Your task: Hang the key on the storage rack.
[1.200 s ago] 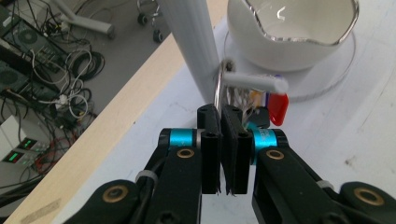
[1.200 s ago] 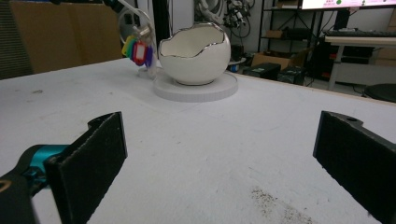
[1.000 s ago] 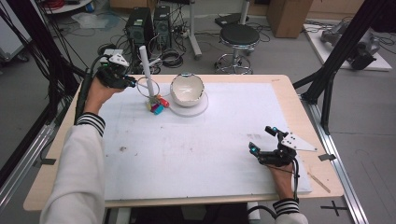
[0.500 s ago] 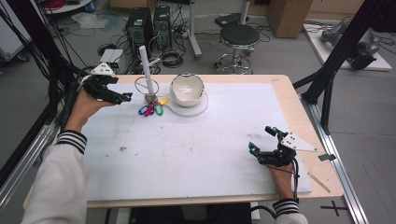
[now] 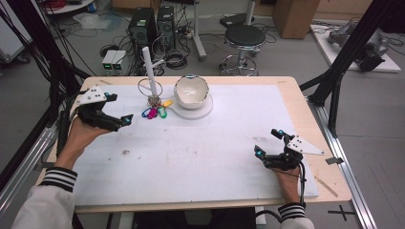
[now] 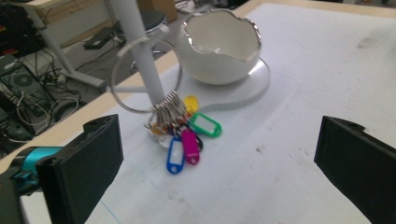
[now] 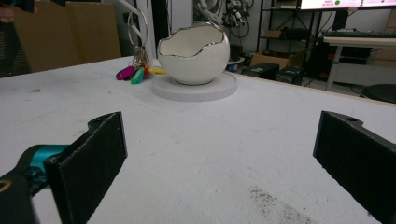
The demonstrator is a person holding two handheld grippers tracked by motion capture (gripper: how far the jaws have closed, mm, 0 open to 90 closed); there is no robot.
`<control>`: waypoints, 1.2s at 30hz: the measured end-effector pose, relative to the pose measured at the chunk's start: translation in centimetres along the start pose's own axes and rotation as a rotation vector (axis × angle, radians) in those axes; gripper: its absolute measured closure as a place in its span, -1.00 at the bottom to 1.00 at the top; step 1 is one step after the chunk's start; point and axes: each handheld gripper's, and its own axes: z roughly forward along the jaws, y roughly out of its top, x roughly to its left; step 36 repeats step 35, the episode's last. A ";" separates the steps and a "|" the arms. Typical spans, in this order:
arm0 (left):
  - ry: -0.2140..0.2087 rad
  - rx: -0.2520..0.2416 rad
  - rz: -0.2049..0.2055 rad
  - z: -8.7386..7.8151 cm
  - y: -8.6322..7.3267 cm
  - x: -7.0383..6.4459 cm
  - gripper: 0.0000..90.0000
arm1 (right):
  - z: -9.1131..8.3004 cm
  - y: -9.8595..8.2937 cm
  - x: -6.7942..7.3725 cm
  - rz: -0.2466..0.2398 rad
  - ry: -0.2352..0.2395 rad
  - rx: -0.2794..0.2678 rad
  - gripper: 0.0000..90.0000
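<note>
A white post (image 5: 149, 67) stands at the back left of the mat, with a big wire key ring (image 5: 149, 87) looped around it. Its coloured key tags (image 5: 154, 112) lie fanned out at the post's foot; the left gripper view shows blue, magenta, green and yellow tags (image 6: 184, 140). My left gripper (image 5: 121, 108) is open and empty, a short way left of the tags. A white eggshell-shaped bowl (image 5: 191, 91) sits on a round white base (image 5: 203, 110) right of the post. My right gripper (image 5: 267, 142) rests open near the front right, far from the bowl (image 7: 194, 53).
A white mat (image 5: 200, 157) covers most of the wooden table (image 5: 329, 186). Behind the table's far edge, a stool (image 5: 244, 36) and computer cases (image 5: 148, 21) stand on the floor. Black frame struts (image 5: 344, 62) rise at the right.
My left gripper has drawn back from the post, leftward and toward me, with nothing in it. The key tags now lie spread at the post's foot. The right gripper has not moved.
</note>
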 end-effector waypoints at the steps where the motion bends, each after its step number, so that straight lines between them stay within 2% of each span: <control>1: -0.006 -0.005 0.001 -0.2 -0.3 -0.4 -0.96 | 0.0 0.0 0.0 0.000 0.000 0.000 -0.95; 7: -0.019 -0.090 -0.022 -1.1 -2.9 -2.7 -0.96 | 0.0 0.0 0.0 0.000 0.001 0.000 -0.95; 9: -0.028 -0.094 -0.027 -1.2 -3.7 -3.1 -0.96 | 0.0 0.0 0.0 -0.006 0.001 0.000 -0.95; 14: -0.026 -0.193 -0.088 -1.8 -6.2 -4.6 -0.96 | 0.0 0.0 0.0 -0.009 0.001 -0.003 -0.95; 16: -0.013 -0.215 -0.100 -2.0 -7.5 -5.2 -0.96 | 0.0 0.0 0.0 -0.011 0.001 -0.001 -0.95; 18: -0.001 -0.265 -0.115 -2.1 -8.8 -5.8 -0.96 | 0.0 0.0 0.0 -0.009 0.000 -0.001 -0.95; 19: -0.003 -0.277 -0.128 -2.1 -9.3 -6.1 -0.96 | 0.0 0.0 0.0 -0.013 0.001 -0.001 -0.95; 22: 0.005 -0.272 -0.119 -2.0 -10.8 -6.7 -0.96 | 0.0 0.0 0.0 -0.014 0.000 -0.002 -0.95; 23: 0.004 -0.285 -0.136 -1.9 -11.6 -6.9 -0.96 | 0.0 0.0 0.0 -0.015 0.000 -0.001 -0.95; 28: 0.024 -0.331 -0.114 -2.3 -12.0 -7.1 -0.96 | 0.0 0.0 0.0 -0.018 0.001 -0.002 -0.95; 31: 0.028 -0.339 -0.095 -2.4 -12.1 -7.3 -0.96 | 0.1 0.0 0.0 -0.023 0.000 -0.002 -0.95; 36: 0.047 -0.346 -0.097 -2.5 -12.1 -7.3 -0.96 | 0.1 0.0 0.0 -0.023 -0.001 -0.003 -0.95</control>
